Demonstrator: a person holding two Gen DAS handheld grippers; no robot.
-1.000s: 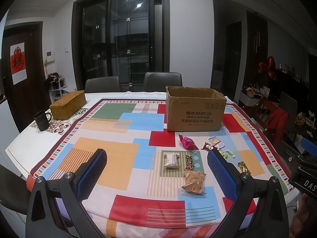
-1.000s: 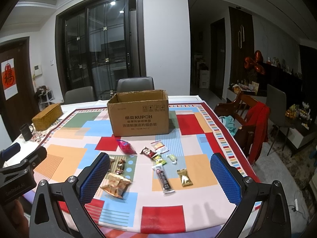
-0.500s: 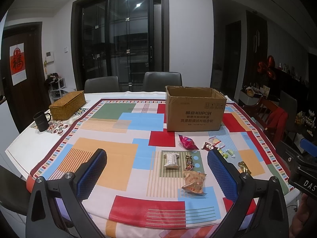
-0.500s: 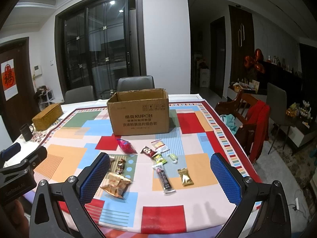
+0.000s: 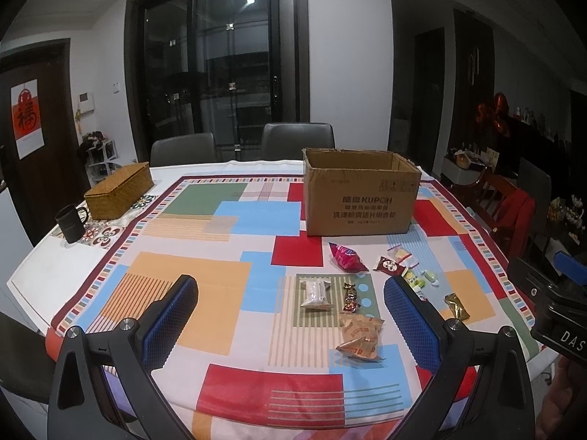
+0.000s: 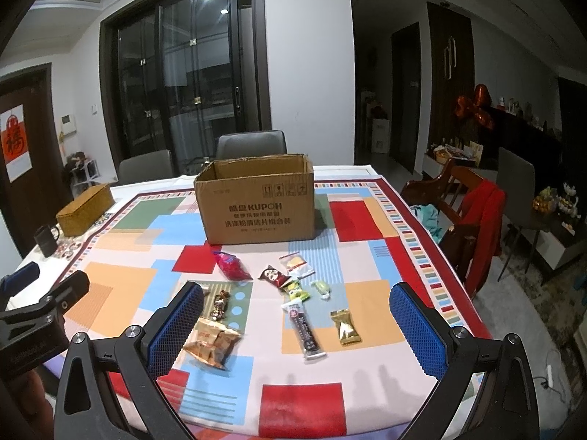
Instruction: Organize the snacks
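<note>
An open cardboard box point(image 5: 361, 198) point(image 6: 256, 207) stands on the patterned tablecloth. Several wrapped snacks lie in front of it: a pink bag point(image 5: 346, 256) point(image 6: 231, 266), a white packet point(image 5: 317, 293), an orange-brown pack point(image 5: 361, 335) point(image 6: 212, 341), a dark bar point(image 6: 306, 330), a gold candy point(image 6: 345, 326) point(image 5: 456, 306), and small green and brown ones point(image 6: 293, 288). My left gripper point(image 5: 290, 315) is open and empty above the near table edge. My right gripper point(image 6: 297, 319) is open and empty, hovering over the near snacks.
A woven basket point(image 5: 119, 190) and a black mug point(image 5: 71, 222) sit at the table's far left. Chairs point(image 5: 297, 139) stand behind the table. A wooden chair with red cloth point(image 6: 477, 220) is to the right. The other gripper shows at each view's edge point(image 5: 557, 308).
</note>
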